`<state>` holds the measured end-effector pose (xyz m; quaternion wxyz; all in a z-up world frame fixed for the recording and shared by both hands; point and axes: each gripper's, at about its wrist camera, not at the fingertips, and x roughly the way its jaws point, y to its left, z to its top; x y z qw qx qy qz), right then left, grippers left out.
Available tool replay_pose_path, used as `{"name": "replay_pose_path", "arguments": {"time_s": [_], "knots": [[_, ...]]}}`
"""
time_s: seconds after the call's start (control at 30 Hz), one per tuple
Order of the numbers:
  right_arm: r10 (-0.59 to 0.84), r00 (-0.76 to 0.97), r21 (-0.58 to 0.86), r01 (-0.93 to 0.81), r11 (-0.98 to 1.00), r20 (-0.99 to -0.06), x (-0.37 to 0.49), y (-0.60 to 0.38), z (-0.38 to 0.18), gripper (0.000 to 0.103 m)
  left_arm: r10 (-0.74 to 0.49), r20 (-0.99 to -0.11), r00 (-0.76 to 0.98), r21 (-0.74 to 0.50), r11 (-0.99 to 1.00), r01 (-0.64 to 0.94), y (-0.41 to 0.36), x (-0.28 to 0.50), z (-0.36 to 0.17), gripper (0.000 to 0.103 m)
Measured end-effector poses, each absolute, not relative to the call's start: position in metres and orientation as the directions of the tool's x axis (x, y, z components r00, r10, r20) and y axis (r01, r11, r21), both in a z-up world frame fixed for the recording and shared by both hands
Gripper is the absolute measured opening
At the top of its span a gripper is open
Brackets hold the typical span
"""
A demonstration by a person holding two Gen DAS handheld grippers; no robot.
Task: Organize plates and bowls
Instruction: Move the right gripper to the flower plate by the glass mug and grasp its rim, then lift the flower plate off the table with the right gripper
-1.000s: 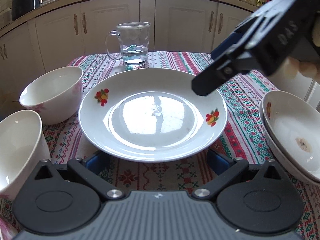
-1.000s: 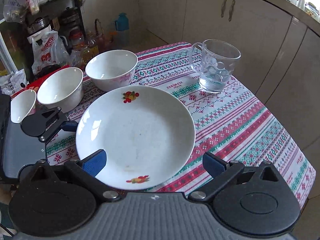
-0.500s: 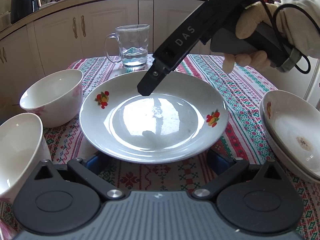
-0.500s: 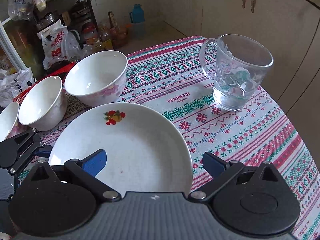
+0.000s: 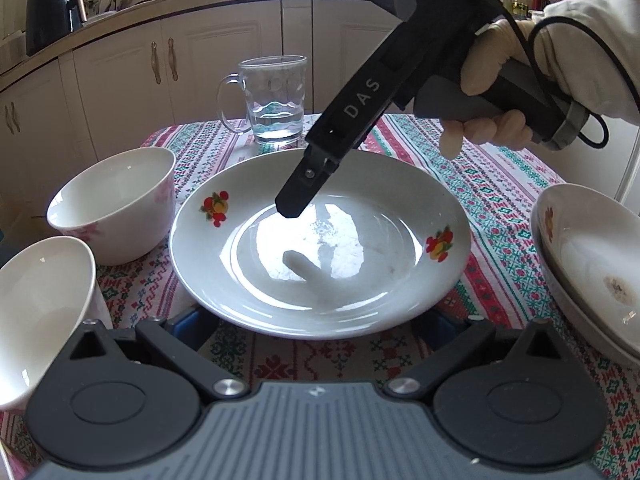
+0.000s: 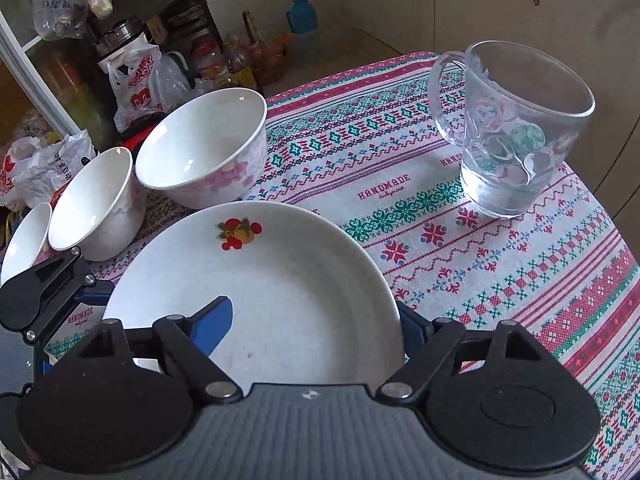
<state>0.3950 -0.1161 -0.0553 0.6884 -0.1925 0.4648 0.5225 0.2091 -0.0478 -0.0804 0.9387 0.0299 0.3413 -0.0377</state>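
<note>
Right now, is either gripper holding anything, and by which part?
Nothing is held. The right gripper straddles the fruit-print plate rim, open; the left gripper is open at the near rim.

White plate (image 5: 320,288) with red-yellow fruit motifs; red-green patterned tablecloth (image 6: 500,264).

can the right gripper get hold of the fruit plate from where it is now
Probably yes. The right gripper is open and straddles the plate rim, one finger over the inside, the other beyond its edge. Nothing lies between them.
</note>
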Motion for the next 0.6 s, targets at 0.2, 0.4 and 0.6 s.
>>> {"name": "replay_pose_path", "arguments": {"time_s": [0.2,0.4,0.6], "knots": [[0.556,-0.031,0.288,-0.878,0.382,-0.831,0.403,-0.121,-0.055,0.088,-0.034,-0.647,0.762,0.065,0.993,0.099,-0.050,0.208,-0.078,0.101],[0.561,-0.039,0.307,-0.867,0.393,-0.827,0.403,-0.126,-0.054,0.088,-0.039,-0.653,0.757,0.079,0.990,0.119,-0.051,0.207,-0.076,0.101],[0.558,-0.033,0.309,-0.859,0.408,-0.829,0.399,-0.134,-0.051,0.089,-0.062,-0.659,0.749,0.069,0.987,0.142,-0.051,0.205,-0.074,0.101]]}}
